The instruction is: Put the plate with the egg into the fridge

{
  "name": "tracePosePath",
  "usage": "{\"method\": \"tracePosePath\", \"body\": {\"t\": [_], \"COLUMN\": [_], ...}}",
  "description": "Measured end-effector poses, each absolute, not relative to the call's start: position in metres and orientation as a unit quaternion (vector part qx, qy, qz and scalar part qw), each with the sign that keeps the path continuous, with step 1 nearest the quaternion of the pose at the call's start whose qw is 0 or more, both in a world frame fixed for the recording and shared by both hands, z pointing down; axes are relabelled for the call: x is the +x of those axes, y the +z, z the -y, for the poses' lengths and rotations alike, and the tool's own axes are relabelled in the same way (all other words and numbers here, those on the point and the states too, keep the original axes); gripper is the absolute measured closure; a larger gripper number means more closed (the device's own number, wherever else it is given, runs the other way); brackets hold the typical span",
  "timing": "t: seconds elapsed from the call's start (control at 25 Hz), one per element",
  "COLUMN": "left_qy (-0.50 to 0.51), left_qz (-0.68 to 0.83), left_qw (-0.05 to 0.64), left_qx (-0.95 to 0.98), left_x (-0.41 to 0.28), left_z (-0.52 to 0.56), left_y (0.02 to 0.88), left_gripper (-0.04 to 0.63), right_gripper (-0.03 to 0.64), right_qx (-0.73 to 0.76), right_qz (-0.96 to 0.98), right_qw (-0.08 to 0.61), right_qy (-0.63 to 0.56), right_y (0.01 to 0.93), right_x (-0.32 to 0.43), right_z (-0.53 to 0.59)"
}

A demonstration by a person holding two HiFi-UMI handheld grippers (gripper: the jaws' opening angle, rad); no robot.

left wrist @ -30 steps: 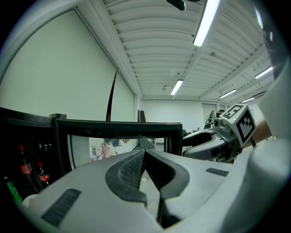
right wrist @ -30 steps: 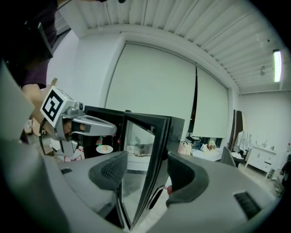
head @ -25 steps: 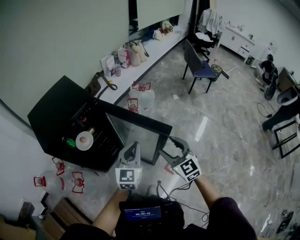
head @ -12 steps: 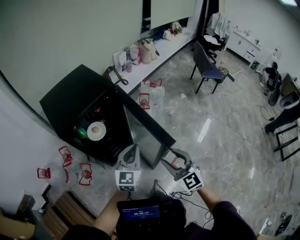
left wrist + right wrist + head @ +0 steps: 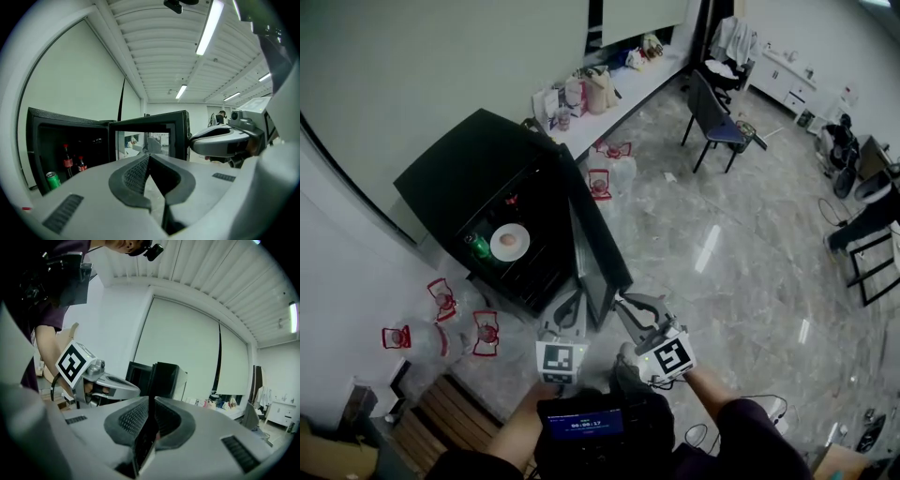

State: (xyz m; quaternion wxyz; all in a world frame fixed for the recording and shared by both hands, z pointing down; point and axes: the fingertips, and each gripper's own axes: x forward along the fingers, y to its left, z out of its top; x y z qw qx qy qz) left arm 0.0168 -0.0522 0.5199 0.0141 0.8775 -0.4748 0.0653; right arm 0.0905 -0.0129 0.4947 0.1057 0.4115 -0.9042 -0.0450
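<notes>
The plate [image 5: 510, 242] with the egg [image 5: 514, 240] sits on a shelf inside the fridge [image 5: 469, 169], whose door [image 5: 598, 246] stands open. The left gripper [image 5: 573, 300] is closed and empty, and the right gripper [image 5: 625, 306] has just been closing on nothing. Shoving the door hard could jolt the shelf and roll the egg off.
</notes>
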Motion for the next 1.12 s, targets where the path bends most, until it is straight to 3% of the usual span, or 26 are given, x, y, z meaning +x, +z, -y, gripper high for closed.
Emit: {"method": "tracePosePath", "body": {"t": [0.2,0.8,1.12], "left_qy": [0.06,0.044,0.032], "left_qz": [0.5,0.661,0.669], "left_qw": [0.015,0.049,-0.003], "left_qx": [0.864,0.747,0.743], "left_x": [-0.014,-0.145,-0.146], "left_z": [0.049,0.034,0.068], "left_y": [0.504,0.487,0.455], "left_gripper": [0.587,0.587,0.588], "right_gripper": [0.607,0.607,0.608], "right_qx": [0.363,0.213,0.198], "right_qz": [0.927,0.976,0.98], "right_qw": [0.097,0.054,0.017], "right_qy": [-0.015,0.003,-0.005], "right_y": [0.489,0.462,0.433], "right_x": [0.041,-0.07,-0.095], "right_z": [0.01,0.022,0.059]}}
